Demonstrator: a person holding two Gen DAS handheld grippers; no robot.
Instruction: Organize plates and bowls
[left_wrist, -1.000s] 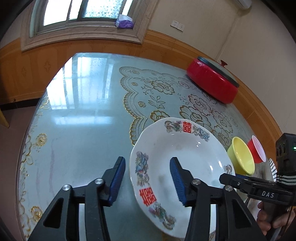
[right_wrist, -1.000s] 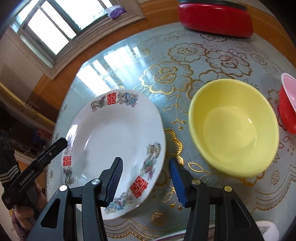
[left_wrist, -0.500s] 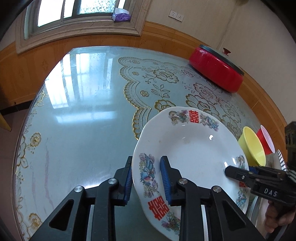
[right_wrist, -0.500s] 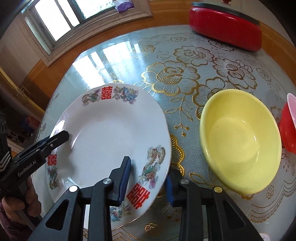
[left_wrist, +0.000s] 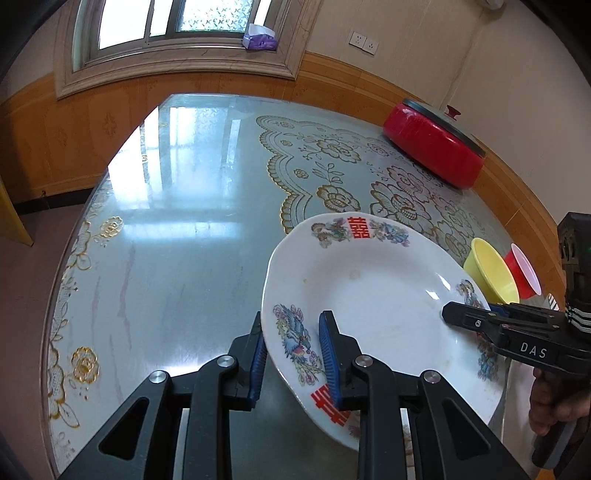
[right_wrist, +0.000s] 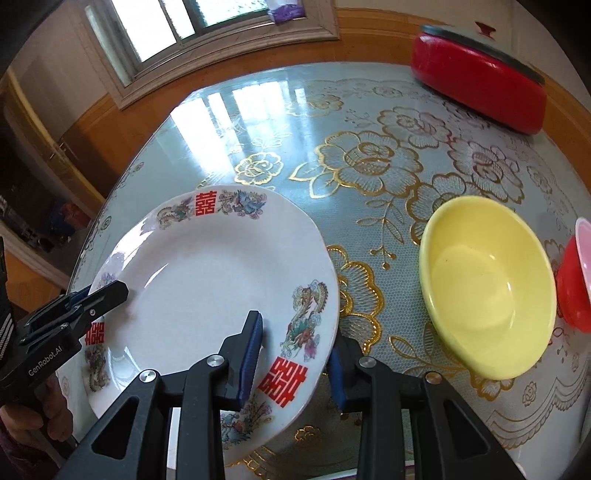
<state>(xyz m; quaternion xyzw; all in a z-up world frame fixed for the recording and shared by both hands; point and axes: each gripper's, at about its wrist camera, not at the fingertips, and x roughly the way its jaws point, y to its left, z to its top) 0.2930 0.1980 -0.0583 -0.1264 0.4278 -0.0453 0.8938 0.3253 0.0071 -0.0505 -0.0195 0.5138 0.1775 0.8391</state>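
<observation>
The white plate (left_wrist: 376, 306) is clamped at opposite rims by the left gripper (left_wrist: 291, 347) and right gripper (right_wrist: 295, 354), both angled downward, jaws narrowed onto it.

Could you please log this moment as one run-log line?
left claw: shut on plate rim | right claw: shut on opposite rim | yellow bowl: on table

Left gripper (left_wrist: 291, 345) tipped down, blue pads closed on the plate (left_wrist: 373, 295) rim, right gripper (right_wrist: 295, 354) tipped down, clamped on the opposite rim, one hand (left_wrist: 554, 402) around each handle
</observation>
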